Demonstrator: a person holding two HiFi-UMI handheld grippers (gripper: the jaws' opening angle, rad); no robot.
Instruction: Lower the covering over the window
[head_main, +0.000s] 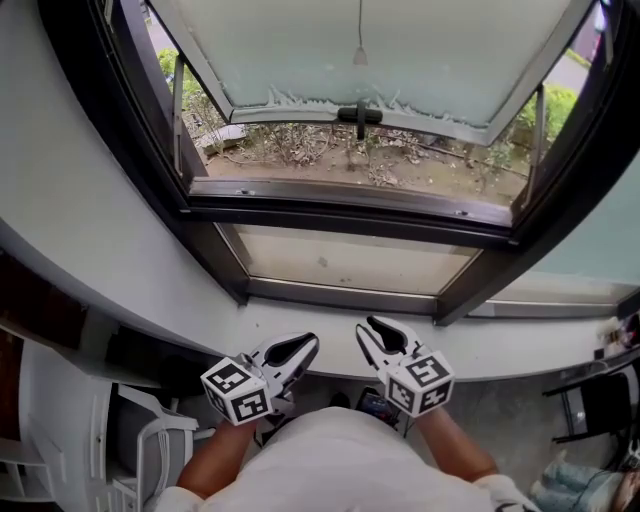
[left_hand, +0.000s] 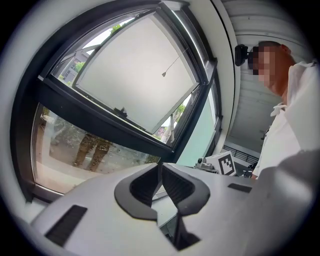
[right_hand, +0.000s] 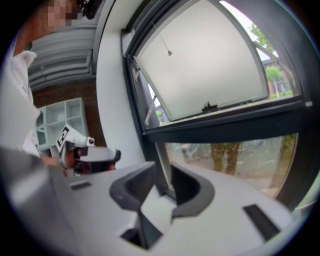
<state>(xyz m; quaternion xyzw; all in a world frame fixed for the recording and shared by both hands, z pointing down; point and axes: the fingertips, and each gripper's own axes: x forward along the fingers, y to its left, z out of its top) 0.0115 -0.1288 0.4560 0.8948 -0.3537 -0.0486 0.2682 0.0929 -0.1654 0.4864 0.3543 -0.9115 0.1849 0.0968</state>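
Note:
The dark-framed window (head_main: 350, 205) fills the far wall, and its upper sash (head_main: 380, 60) is tilted outward. A thin pull cord with a small weight (head_main: 360, 55) hangs in front of the pale pane; it also shows in the left gripper view (left_hand: 164, 74) and the right gripper view (right_hand: 169, 52). The covering itself is out of sight above the frame. Both grippers are held low and close to my body, well short of the cord. My left gripper (head_main: 300, 350) (left_hand: 160, 167) is shut on nothing. My right gripper (head_main: 375, 335) (right_hand: 162, 172) stands open and empty.
A white sill (head_main: 330, 320) runs below the window, between the grippers and the glass. A black handle (head_main: 359, 115) sits on the sash's lower rail. A white chair (head_main: 150, 440) stands at lower left, a dark chair (head_main: 600, 400) at right, white shelves (right_hand: 55, 120) behind.

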